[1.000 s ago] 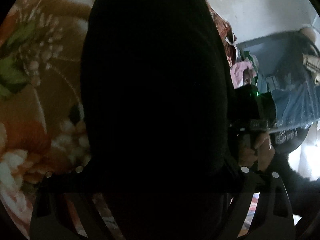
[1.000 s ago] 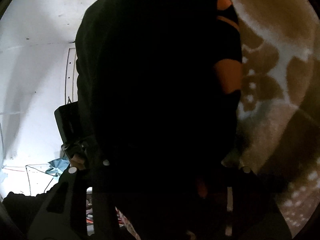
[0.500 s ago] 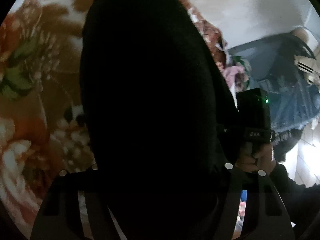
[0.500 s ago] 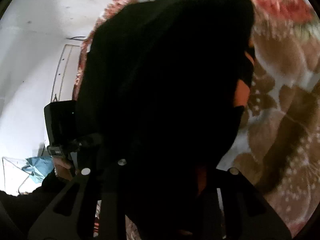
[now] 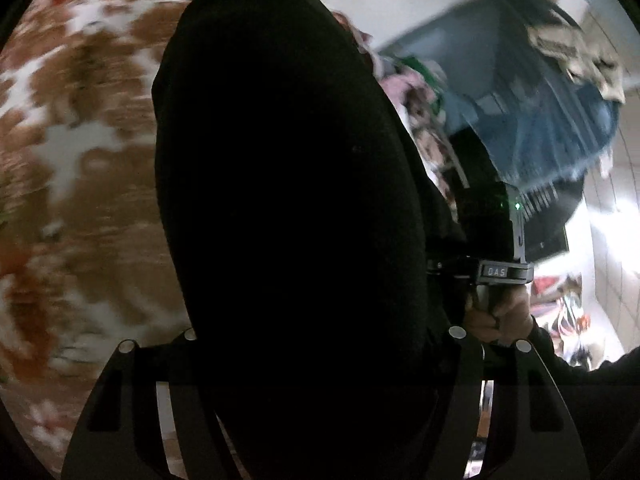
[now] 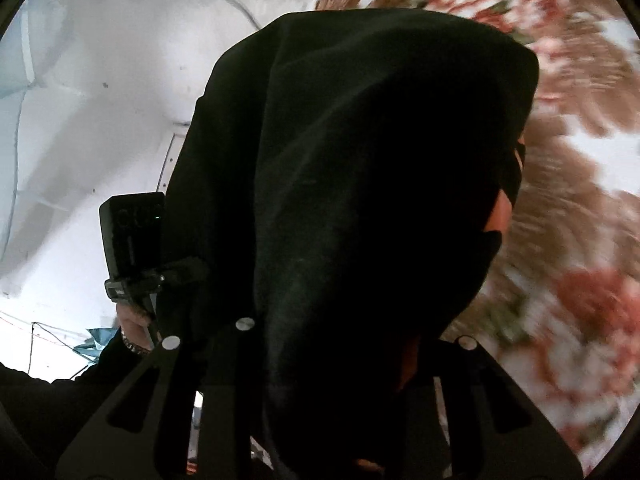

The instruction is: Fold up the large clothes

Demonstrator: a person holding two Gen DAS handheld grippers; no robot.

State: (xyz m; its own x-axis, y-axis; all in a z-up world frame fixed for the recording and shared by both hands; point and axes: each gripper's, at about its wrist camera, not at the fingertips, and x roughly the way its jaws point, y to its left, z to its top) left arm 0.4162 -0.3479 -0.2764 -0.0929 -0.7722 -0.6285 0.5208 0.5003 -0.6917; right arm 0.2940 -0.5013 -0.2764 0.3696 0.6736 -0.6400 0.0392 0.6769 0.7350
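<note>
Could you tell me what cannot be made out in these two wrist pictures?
- Left wrist: the black garment covers the left hand-held gripper; its fingertips are hidden.
- Right wrist: the same cloth hides the right hand-held gripper tips.
- Floral blanket: motion-blurred in both views.
- Garment type: unclear, only a dark mass.

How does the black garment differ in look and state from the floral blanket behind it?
The black garment is plain and dark; the floral blanket is patterned brown, white and red. The garment hangs lifted, filling both wrist views; the blanket spreads behind it. The garment looks sharp, the blanket motion-blurred. Both are large textiles.
</note>
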